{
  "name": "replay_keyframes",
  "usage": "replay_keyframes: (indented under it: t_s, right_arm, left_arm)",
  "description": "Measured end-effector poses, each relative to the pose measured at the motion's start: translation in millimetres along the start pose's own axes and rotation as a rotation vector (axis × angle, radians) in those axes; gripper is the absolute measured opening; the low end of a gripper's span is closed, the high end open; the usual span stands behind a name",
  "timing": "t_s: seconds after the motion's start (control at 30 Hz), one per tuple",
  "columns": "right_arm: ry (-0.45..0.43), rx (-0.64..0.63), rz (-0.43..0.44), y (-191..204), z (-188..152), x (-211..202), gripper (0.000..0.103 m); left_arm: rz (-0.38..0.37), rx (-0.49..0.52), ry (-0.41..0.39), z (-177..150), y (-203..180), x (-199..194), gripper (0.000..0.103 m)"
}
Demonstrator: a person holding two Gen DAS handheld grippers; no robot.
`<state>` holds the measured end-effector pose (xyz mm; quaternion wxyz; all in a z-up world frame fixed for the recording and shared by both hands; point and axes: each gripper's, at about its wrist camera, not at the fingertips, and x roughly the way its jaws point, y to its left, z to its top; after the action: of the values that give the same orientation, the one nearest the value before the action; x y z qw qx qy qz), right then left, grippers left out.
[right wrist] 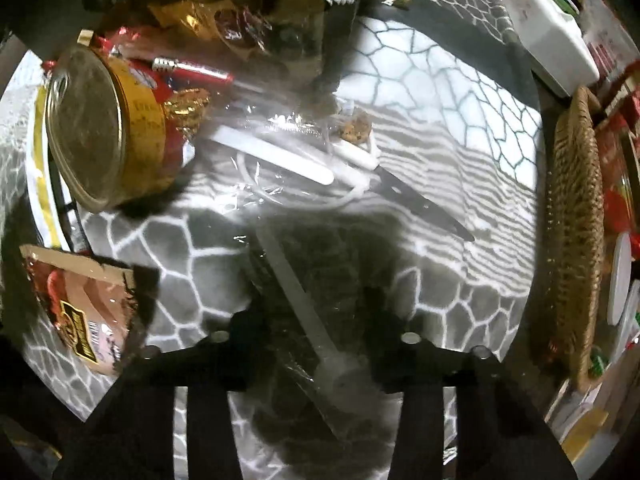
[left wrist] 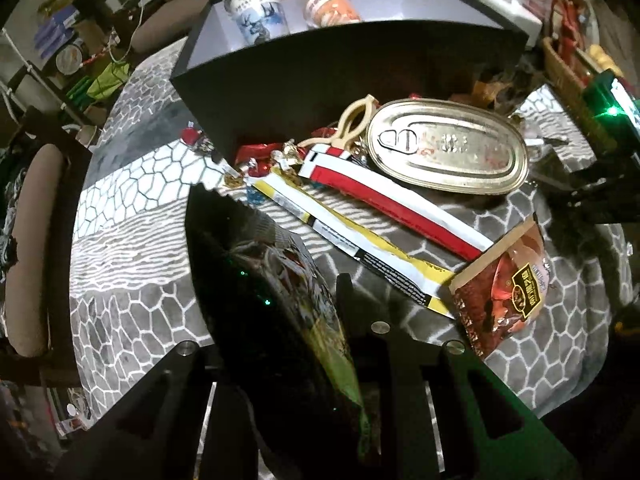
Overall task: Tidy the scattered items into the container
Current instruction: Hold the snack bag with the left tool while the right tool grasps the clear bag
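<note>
My left gripper (left wrist: 296, 320) is shut on a dark printed snack bag (left wrist: 260, 260), which hangs above the patterned tablecloth. Ahead stands the black container (left wrist: 340, 64) with a white inside; two cups (left wrist: 260, 12) lie in it. In front of it are an oval gold tin (left wrist: 448, 148), a red-and-white sachet (left wrist: 400, 204), a yellow-and-white sachet (left wrist: 360, 248) and a brown packet (left wrist: 504, 292). My right gripper (right wrist: 316, 320) points down, its jaws closed on a clear plastic packet (right wrist: 296, 292) with a pale stick inside.
A knife (right wrist: 420, 204) with a white handle lies on more clear wrapping past the right gripper. Wrapped candies (left wrist: 264, 156) sit near the container's corner. A wicker basket (right wrist: 576, 232) and a white box (right wrist: 556, 44) line the right side.
</note>
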<state>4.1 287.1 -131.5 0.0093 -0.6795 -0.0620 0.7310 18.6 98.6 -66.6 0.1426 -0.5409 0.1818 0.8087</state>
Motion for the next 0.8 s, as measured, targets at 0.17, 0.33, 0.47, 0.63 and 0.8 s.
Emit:
replay_keyframes:
  t_s: [0.17,0.33,0.47,0.63,0.8]
  right_arm:
    - [-0.075,0.128,0.086,-18.2,-4.8,-25.0,0.024]
    - [-0.165,0.227,0.199,-36.8,-13.1,-49.4,0.021]
    - [-0.193,0.268,0.224,-44.8,-20.4,-61.5,0.021]
    - [-0.291,0.364,0.401,-63.4,-30.1,-74.4,0.020]
    - [-0.404,0.400,0.671,-72.3,-36.9,-94.4,0.019]
  left_arm:
    - [0.005,0.000,-0.011,-3.6,9.5,-4.0,0.016]
    - [0.015,-0.019,-0.022,-5.2,20.1,-5.9,0.016]
    - [0.028,-0.015,-0.021,-5.1,19.7,-4.8,0.016]
    - [0.037,0.003,-0.023,-4.8,14.8,-3.5,0.016]
    - [0.051,0.013,-0.017,-3.0,10.9,0.7,0.016]
